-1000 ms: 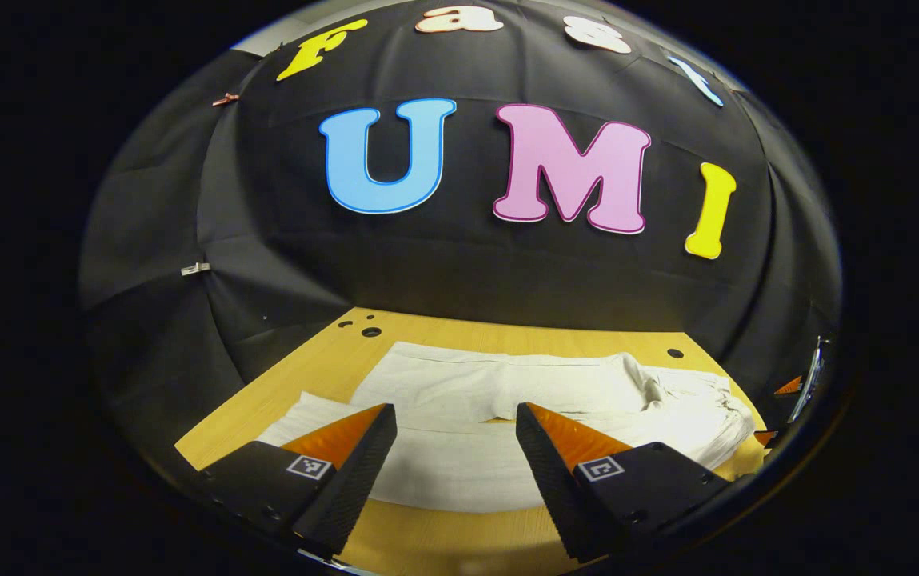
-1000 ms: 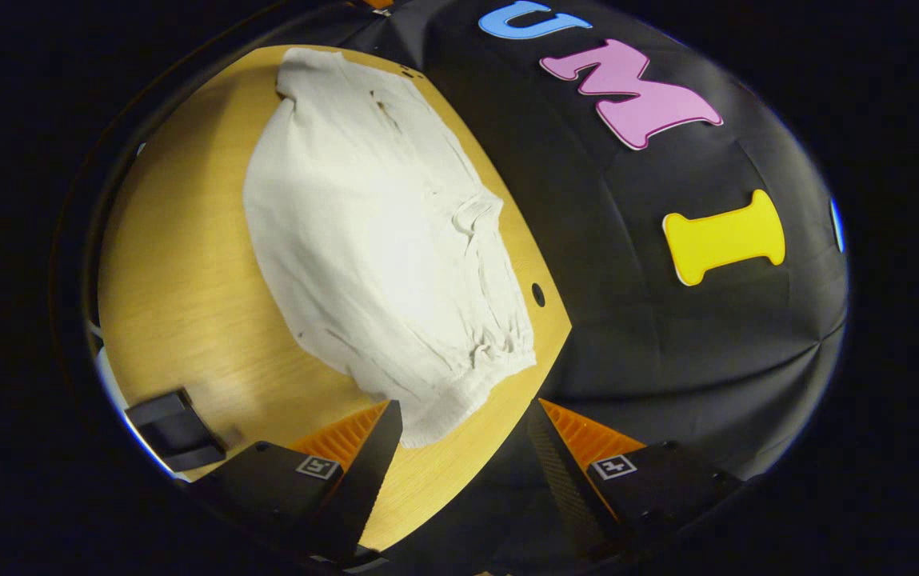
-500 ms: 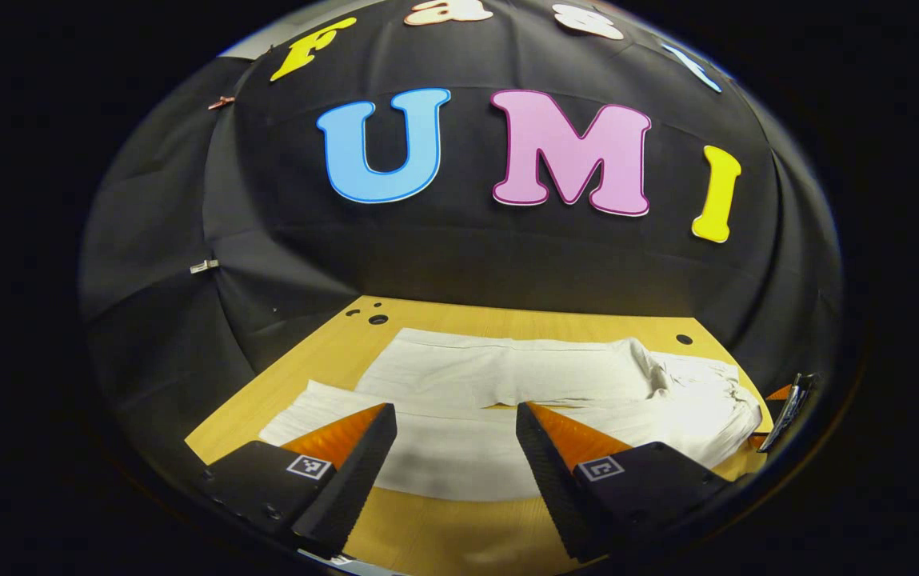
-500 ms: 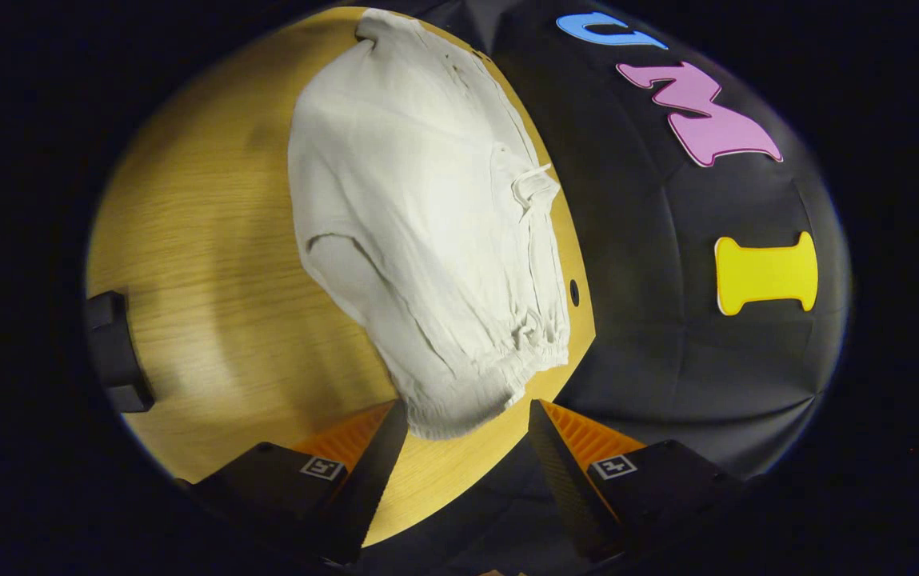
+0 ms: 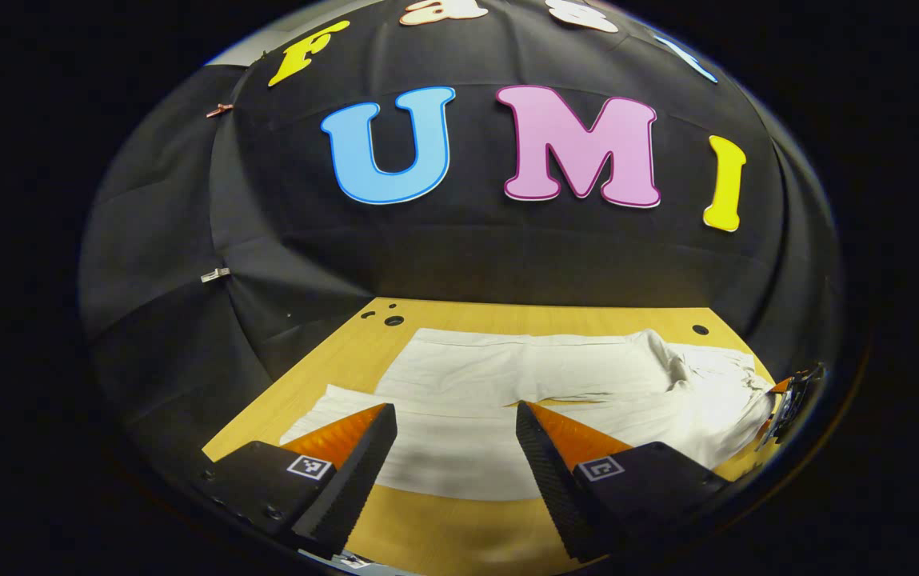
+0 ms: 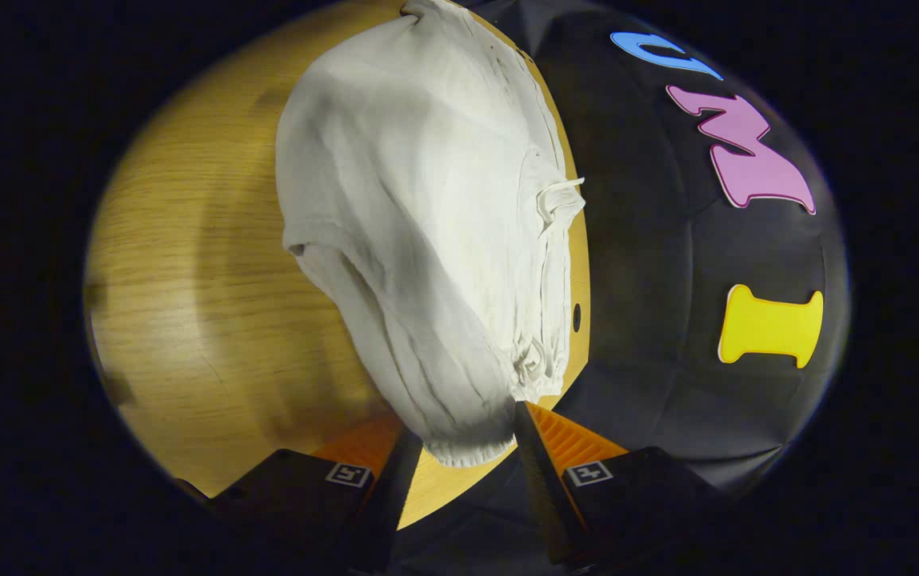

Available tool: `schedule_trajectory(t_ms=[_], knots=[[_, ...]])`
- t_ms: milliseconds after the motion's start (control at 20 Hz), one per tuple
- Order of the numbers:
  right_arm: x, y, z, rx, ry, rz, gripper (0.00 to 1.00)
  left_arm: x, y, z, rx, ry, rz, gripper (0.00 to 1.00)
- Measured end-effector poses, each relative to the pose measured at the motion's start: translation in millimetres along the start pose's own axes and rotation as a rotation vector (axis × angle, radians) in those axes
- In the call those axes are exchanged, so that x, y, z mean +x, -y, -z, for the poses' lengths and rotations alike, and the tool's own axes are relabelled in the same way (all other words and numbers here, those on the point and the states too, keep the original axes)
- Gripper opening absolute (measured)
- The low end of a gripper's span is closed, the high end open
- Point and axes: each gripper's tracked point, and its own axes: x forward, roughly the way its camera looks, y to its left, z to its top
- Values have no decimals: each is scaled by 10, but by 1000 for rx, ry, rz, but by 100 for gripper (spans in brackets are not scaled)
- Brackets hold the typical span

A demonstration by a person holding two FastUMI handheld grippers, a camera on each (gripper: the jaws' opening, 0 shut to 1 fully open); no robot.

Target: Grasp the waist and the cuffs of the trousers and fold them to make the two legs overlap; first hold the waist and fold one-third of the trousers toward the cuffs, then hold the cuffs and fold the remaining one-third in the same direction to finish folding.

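Note:
White trousers [image 5: 523, 376] lie flat on the wooden table [image 5: 443, 528], legs stretching left and the gathered waist at the right. My left gripper [image 5: 457, 416] hovers open over the near leg, with nothing between its fingers. At the far right edge, my right gripper [image 5: 789, 398] sits against the waist. In the right gripper view the trousers [image 6: 427, 200] run away from me, and the elastic waistband's corner [image 6: 467, 444] lies between the fingers of my right gripper [image 6: 467, 424]. Its jaws have narrowed around the cloth but still stand apart.
The table [image 6: 187, 280] ends just past the waist, with the black cloth wall beyond it. Small round holes [image 5: 699, 329] [image 5: 393, 320] mark the far corners of the tabletop. A drawstring [image 6: 559, 192] pokes out at the trousers' far edge.
My right gripper has moved forward onto the waistband, and its fingers have drawn closer together around it. My left gripper has shifted slightly and stays open.

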Motion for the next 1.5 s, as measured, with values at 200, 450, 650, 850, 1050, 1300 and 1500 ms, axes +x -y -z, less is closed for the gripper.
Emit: schedule_trajectory(t_ms=[200, 450, 650, 850, 1050, 1300, 1500], knots=[[8, -56, 7, 10, -21, -61, 39, 74, -394, 80, 88, -11, -52, 97], [41, -114, 17, 106, -51, -149, 30, 225, -1027, 355, 349, -72, -67, 98], [1, -113, 4, 84, -60, -191, 17, 353, -1381, 872, 568, -237, 16, 97], [0, -151, -52, 175, -73, -321, 13, 397, -1769, 1315, 823, -344, 96, 97], [-29, -203, -93, 131, -66, -405, 10, 709, -2311, 1616, 1061, -422, 119, 97], [-69, -227, -104, 121, -111, -421, 5, 887, -2730, 1876, 1188, -492, 114, 98], [-65, -225, -93, 100, -120, -417, 5, 1206, -2811, 1816, 1297, -496, 139, 96]])
